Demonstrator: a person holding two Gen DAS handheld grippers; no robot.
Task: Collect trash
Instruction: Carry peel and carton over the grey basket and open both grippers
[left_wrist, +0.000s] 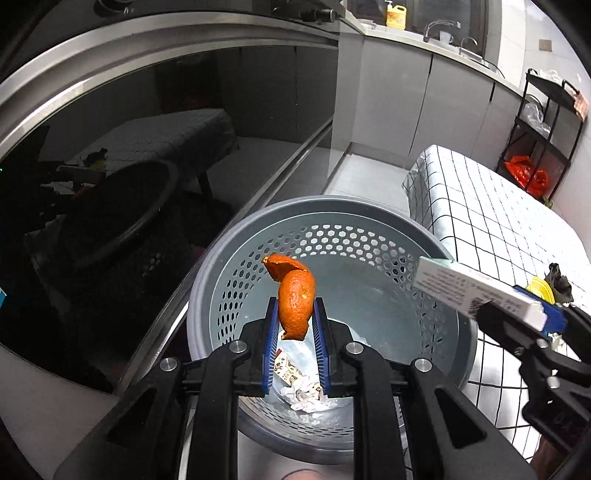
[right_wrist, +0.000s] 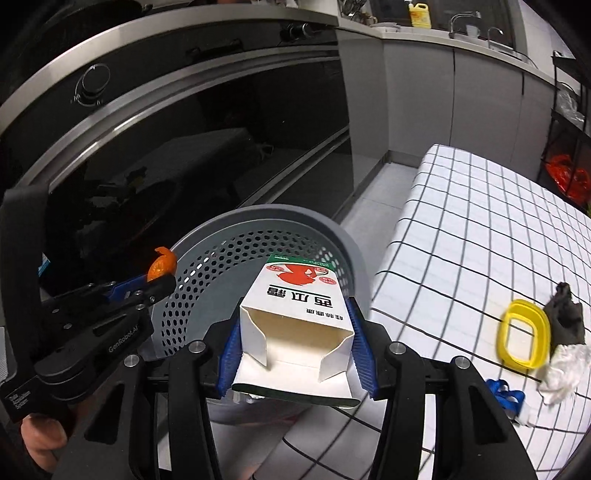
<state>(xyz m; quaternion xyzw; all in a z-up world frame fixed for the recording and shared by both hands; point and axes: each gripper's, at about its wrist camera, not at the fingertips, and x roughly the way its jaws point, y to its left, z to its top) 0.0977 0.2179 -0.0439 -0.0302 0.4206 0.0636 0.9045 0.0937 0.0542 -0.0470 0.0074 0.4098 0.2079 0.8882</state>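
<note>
holding a light, soft orange peel pinched in my left gripper over the bin; my right gripper, half open, grips the thin, crushable carton by its sides.

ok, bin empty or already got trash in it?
Not empty. The grey bin already holds crumpled paper and a printed wrapper at the bottom, visible in the left wrist view. How full overall, cannot tell.

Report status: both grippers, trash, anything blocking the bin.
Left gripper shut on orange peel, over bin. Right gripper shut on carton, at bin rim. Bin mouth unobstructed.
</note>
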